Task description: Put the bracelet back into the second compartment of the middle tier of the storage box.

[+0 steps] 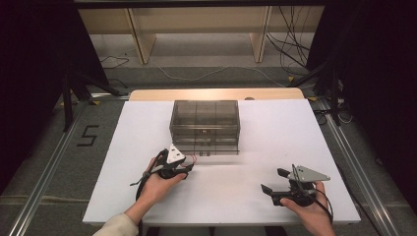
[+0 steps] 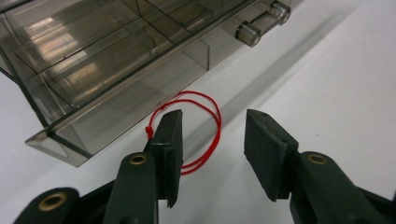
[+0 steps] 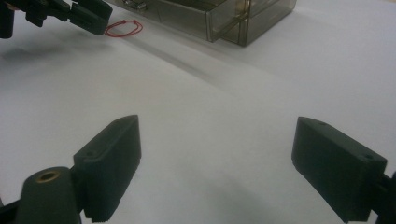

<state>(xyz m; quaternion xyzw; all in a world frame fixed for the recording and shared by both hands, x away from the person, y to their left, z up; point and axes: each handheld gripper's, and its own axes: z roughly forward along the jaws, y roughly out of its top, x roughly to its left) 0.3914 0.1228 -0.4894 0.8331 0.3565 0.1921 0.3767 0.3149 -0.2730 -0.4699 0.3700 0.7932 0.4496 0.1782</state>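
One red string loop [image 2: 205, 128] lies flat on the white desk [image 1: 275, 142], just in front of the smoky clear drawer box [image 1: 204, 125], under its pulled-out bottom drawer [image 2: 116, 88]. Left gripper [image 2: 212, 140] is right over it, jaws half spread with nothing pinched, one jaw inside the loop, the other just outside. Looks like a pinch on the strand is next! Right gripper [image 3: 229, 163] sits well apart, jaws wide, idle near the desk's front edge.
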